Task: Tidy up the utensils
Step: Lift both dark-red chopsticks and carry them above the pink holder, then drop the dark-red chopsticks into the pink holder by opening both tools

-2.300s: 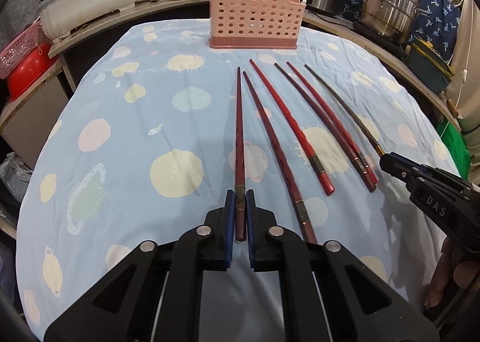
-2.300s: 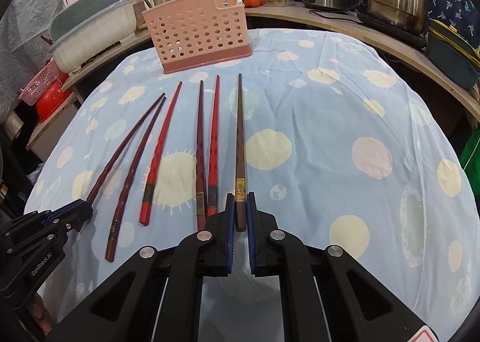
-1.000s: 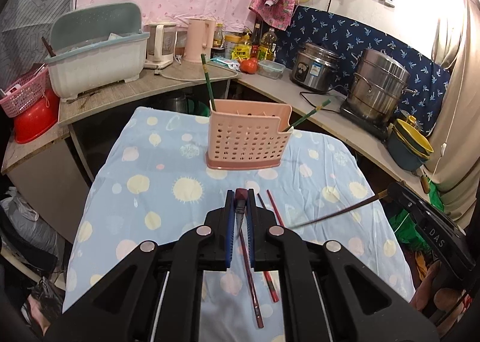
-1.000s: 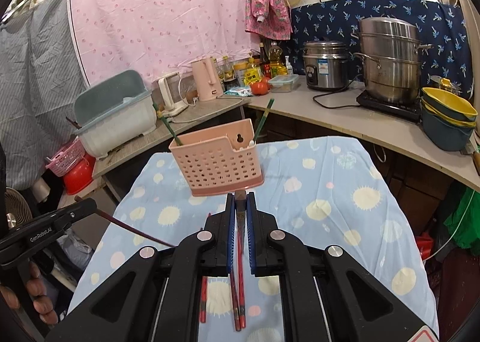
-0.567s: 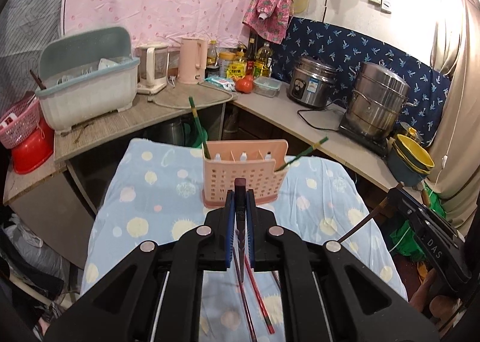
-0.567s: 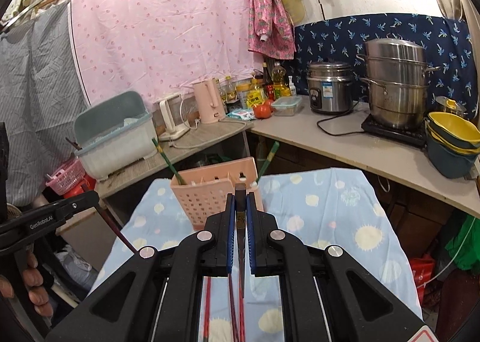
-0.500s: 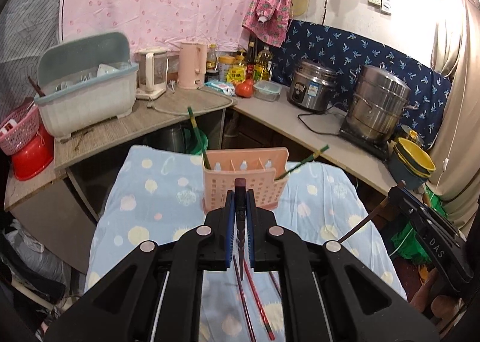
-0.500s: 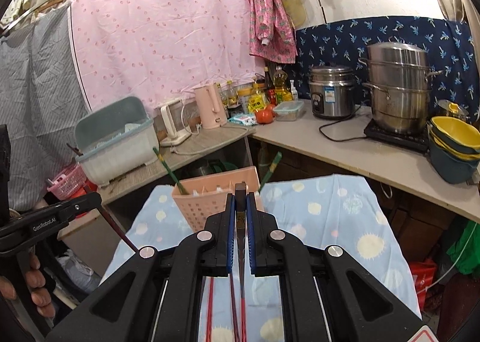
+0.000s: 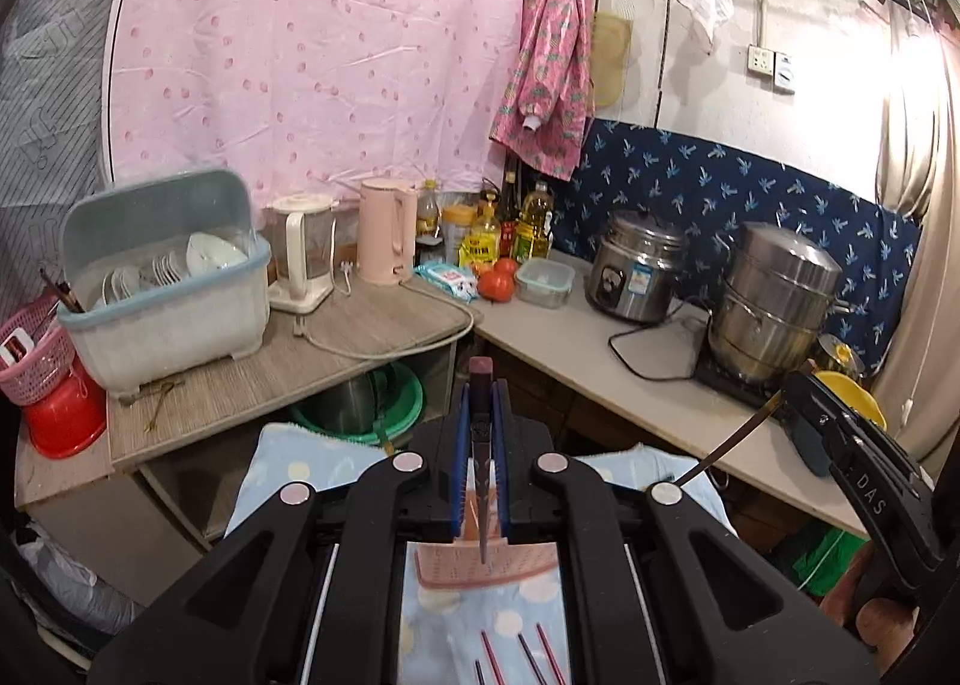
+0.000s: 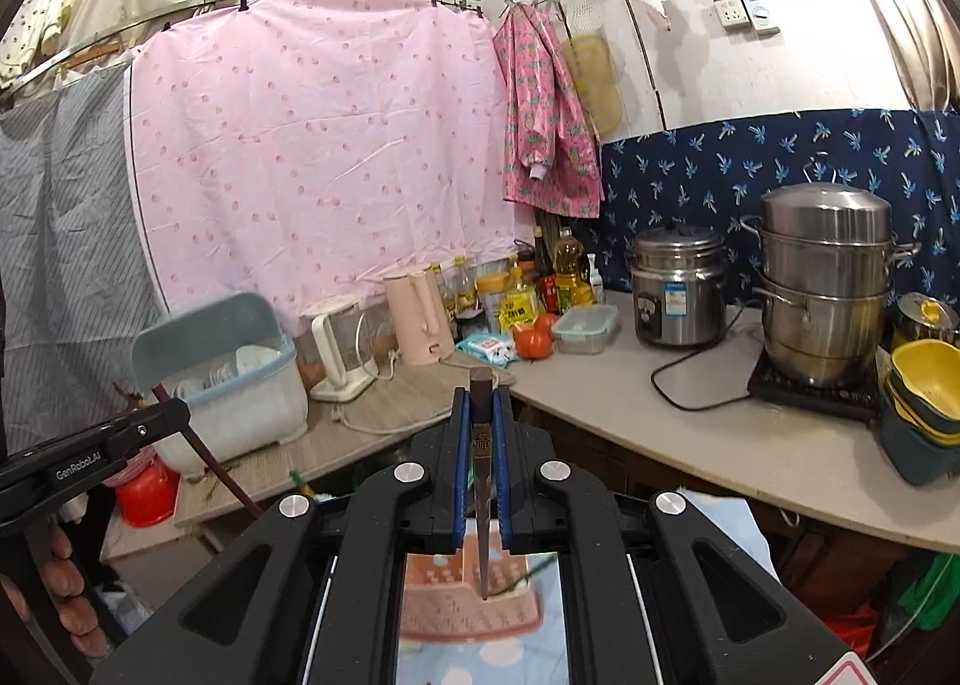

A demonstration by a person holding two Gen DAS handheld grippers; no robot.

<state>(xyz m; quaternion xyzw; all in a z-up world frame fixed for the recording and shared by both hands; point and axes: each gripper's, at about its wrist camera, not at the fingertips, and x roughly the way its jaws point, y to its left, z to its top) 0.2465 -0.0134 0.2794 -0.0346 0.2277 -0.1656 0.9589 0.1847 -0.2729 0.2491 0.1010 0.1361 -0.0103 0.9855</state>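
Left wrist view: our left gripper (image 9: 480,433) is clamped shut on a reddish chopstick (image 9: 480,481), held upright with the thin tip pointing down at the pink utensil basket (image 9: 486,565) on the blue spotted tablecloth (image 9: 528,625).

Right wrist view: same deal, our right gripper (image 10: 480,433) is pinched tight around a dark brown chopstick (image 10: 481,481), tip hanging just over the basket (image 10: 468,607).

Where the rest is: a few red chopsticks (image 9: 519,652) lie on the cloth in front of the basket, so we reckon the job is maybe a third done.

Step in hand: looks like we're lining both sticks up over the slots before lowering them in.

What could go wrong #1: both tips are heading for the same small basket, so the two grippers could bump each other if we come down together. Better one at a time, we think.

What could go wrong #2: each tip sits close to the basket's wall, and we can't tell which compartment it's over. A tip that catches the rim or a hole could tip the light basket or skid it across the cloth.

What could go wrong #3: the sticks are slim and glossy, so letting go too high probably means a bounce back out.
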